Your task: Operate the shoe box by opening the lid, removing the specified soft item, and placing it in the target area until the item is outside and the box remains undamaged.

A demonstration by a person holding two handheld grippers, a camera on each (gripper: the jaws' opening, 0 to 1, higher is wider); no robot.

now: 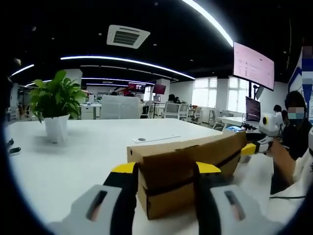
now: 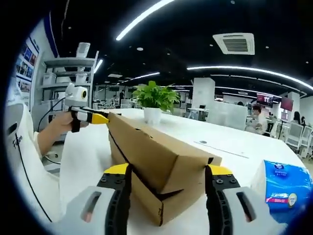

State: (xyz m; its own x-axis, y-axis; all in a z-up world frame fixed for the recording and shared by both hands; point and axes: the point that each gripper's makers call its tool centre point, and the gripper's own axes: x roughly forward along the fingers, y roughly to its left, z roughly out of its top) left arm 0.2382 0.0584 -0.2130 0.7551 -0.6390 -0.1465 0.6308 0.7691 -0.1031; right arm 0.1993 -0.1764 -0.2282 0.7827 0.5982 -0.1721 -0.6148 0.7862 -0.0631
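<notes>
A closed brown cardboard shoe box [image 1: 188, 169] lies on the white surface [image 1: 88, 156], each short end bracketed by a gripper. The left gripper [image 1: 166, 191] and right gripper [image 2: 167, 193] stand spread around the box's ends. A blue tissue pack [image 2: 283, 188] lies nearby, with a potted green plant [image 1: 55, 105] beyond.

An open office with a dark ceiling [image 1: 161, 14], light strips [image 1: 122, 59], bright windows [image 1: 203, 90] and a white surface [image 1: 93, 142] ahead.

Opposing close views share shoe box [image 1: 188, 169] [image 2: 156, 164].
</notes>
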